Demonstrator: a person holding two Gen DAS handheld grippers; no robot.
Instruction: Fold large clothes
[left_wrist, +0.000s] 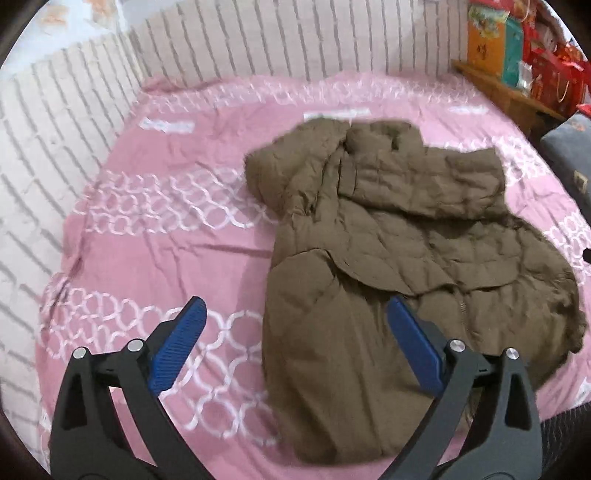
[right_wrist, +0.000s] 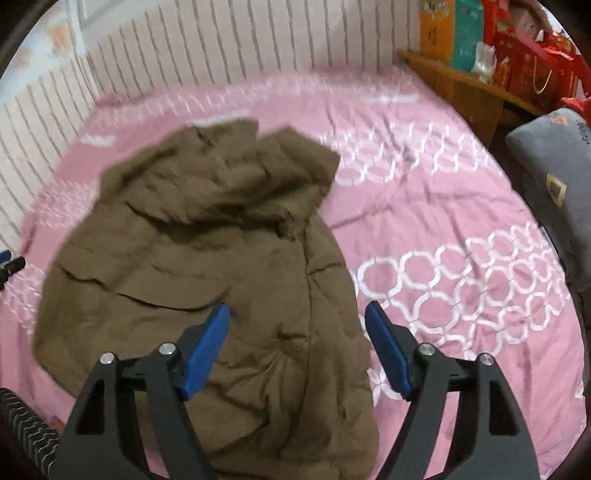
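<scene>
An olive-brown padded jacket lies crumpled on the pink bed sheet, its hood end toward the far wall. My left gripper hangs open above the jacket's near left edge, nothing between its blue pads. From the right wrist the same jacket fills the left half of the bed. My right gripper is open over the jacket's near right edge, one blue pad above the cloth, the other above the pink sheet. A tip of the left gripper shows at the far left edge.
A striped padded wall borders the bed at the back and left. A wooden shelf with red and orange boxes stands at the back right. A grey cushion lies at the bed's right side.
</scene>
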